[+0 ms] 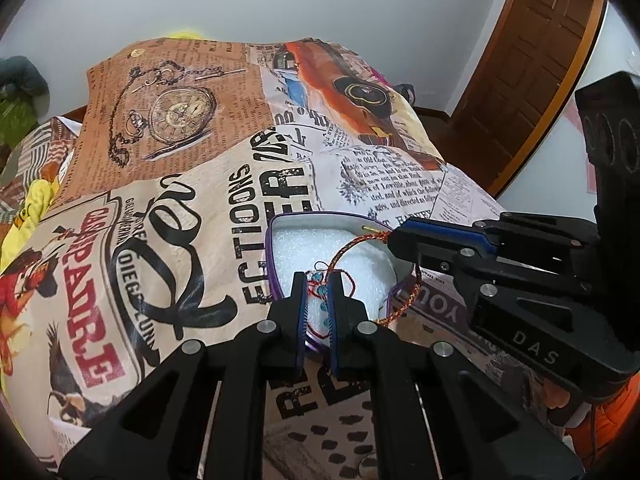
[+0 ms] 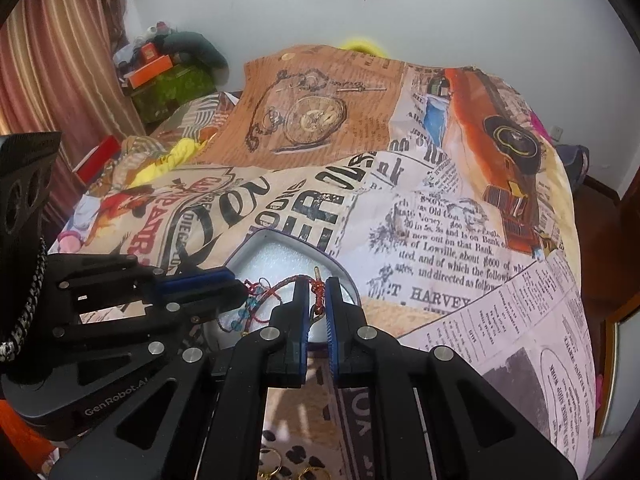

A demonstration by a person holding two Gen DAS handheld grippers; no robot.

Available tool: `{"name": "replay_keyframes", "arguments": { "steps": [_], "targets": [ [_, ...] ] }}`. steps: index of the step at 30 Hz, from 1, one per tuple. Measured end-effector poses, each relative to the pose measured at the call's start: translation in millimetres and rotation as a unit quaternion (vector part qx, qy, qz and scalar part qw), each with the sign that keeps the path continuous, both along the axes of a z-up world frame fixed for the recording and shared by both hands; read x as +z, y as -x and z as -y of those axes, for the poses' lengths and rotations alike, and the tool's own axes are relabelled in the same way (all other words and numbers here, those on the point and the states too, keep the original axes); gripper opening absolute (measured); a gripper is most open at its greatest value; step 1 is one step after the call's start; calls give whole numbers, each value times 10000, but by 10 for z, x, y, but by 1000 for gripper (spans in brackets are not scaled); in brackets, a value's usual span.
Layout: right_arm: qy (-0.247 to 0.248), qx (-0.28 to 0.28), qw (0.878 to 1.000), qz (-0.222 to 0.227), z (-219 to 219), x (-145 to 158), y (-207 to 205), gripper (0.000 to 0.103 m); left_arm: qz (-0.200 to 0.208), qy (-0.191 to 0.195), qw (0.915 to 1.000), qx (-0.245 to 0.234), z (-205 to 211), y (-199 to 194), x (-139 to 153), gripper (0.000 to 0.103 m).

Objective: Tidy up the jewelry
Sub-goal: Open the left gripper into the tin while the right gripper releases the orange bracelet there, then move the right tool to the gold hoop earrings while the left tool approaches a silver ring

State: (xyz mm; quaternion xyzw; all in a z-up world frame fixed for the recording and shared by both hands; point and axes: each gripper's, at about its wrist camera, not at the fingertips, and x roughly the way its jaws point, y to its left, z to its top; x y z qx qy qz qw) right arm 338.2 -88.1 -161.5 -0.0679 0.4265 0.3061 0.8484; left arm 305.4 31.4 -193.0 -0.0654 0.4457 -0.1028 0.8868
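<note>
A purple-rimmed box (image 1: pixel 276 240) with white foam inside (image 1: pixel 304 248) sits on the printed cloth; it also shows in the right wrist view (image 2: pixel 256 240). A red-and-gold braided cord bracelet (image 1: pixel 340 254) with blue beads (image 1: pixel 318 280) hangs over the foam. My left gripper (image 1: pixel 319 300) is shut on the beaded end of the bracelet. My right gripper (image 2: pixel 318 300) is shut on the knotted red cord end (image 2: pixel 318 294); it shows in the left wrist view (image 1: pixel 394 238) at the box's right rim. The bracelet stretches between both grippers.
The cloth (image 1: pixel 180 184) printed with newspaper, a pocket watch and a car covers a mounded surface. Gold hoop earrings (image 2: pixel 276 462) lie near the bottom edge. Clutter and a curtain (image 2: pixel 60 60) are at back left; a wooden door (image 1: pixel 532 60) at right.
</note>
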Motion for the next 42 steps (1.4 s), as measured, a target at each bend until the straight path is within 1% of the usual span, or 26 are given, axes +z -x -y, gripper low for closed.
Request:
{"name": "replay_keyframes", "arguments": {
  "steps": [3,4,6,7,8,16,20,27,35,42],
  "targets": [
    [28,-13,10000,-11,5,14,36,10,41,-34,10000,55,-25,48,46,11],
    [36,-11,10000,0,6,22,46,13,56,-48,10000,63,-32,70,66,11],
    [53,-34,10000,65,19,50,88,23,100,-83,9999,83,-43,118,108,16],
    [48,-58,9999,98,29,67,107,33,120,-97,9998,92,-46,139,124,17],
    [29,-81,9999,143,39,89,128,39,140,-112,9998,103,-50,163,141,19],
    [8,-124,9994,338,70,237,275,40,267,-165,9993,208,-84,339,298,20],
    [18,-107,9990,443,80,321,392,40,315,-180,9991,237,-86,452,373,27],
    [-25,-130,9987,496,160,409,607,40,306,-265,9990,209,-45,651,420,28],
    [-1,-285,9986,436,318,397,786,40,168,-251,9994,154,3,827,337,32],
    [133,-400,9989,227,479,235,904,40,-114,-375,9992,95,34,913,137,32]
  ]
}}
